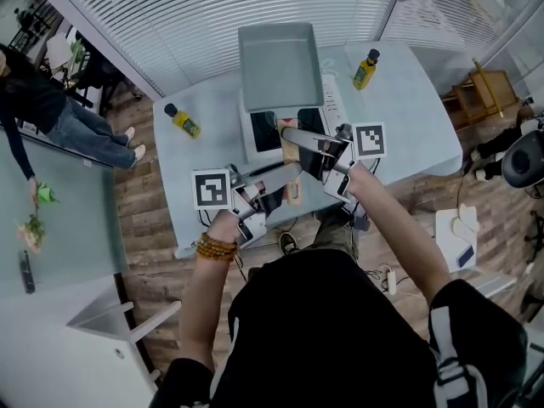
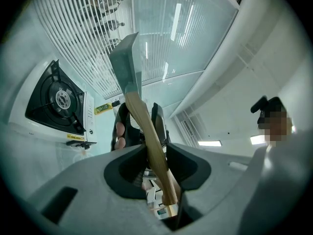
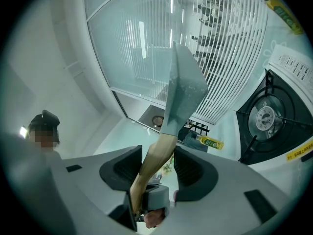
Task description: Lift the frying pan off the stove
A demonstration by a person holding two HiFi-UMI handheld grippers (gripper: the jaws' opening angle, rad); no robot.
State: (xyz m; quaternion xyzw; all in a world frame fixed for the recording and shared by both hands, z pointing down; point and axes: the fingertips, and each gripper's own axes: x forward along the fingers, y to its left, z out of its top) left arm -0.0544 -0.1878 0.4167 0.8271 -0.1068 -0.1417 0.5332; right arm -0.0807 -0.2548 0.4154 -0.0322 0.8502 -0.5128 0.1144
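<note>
Seen from above, a person in a black top stands at a pale blue table (image 1: 408,100) with a two-jaw gripper in each hand. Both grippers reach forward to the wooden handle (image 1: 293,192) of a square grey frying pan (image 1: 279,62).

The pan is in the air, off the stove (image 1: 255,134). From overhead it appears just beyond the stove, with its handle running back over the stove towards the person. The stove is white with a black burner, and the burner is bare.

The left gripper (image 1: 293,172) is closed on the handle near its free end; its own camera shows the wood passing up between the two grey jaws, pressed by both. The right gripper (image 1: 289,132) is clamped on the handle further along, closer to the pan – its jaws stand wider there, with the wood filling the gap between them. In both gripper views the pan shows edge-on, tilted against slatted window blinds (image 3: 230,43), with the stove off to one side and lower down.

Two yellow bottles with dark caps stand on the table – one (image 1: 183,121) left of the stove, the other (image 1: 366,69) to its right and further back. A beaded bracelet (image 1: 217,246) circles the person's left wrist. Another person (image 1: 51,109) stands on the wooden floor, left of the table.
</note>
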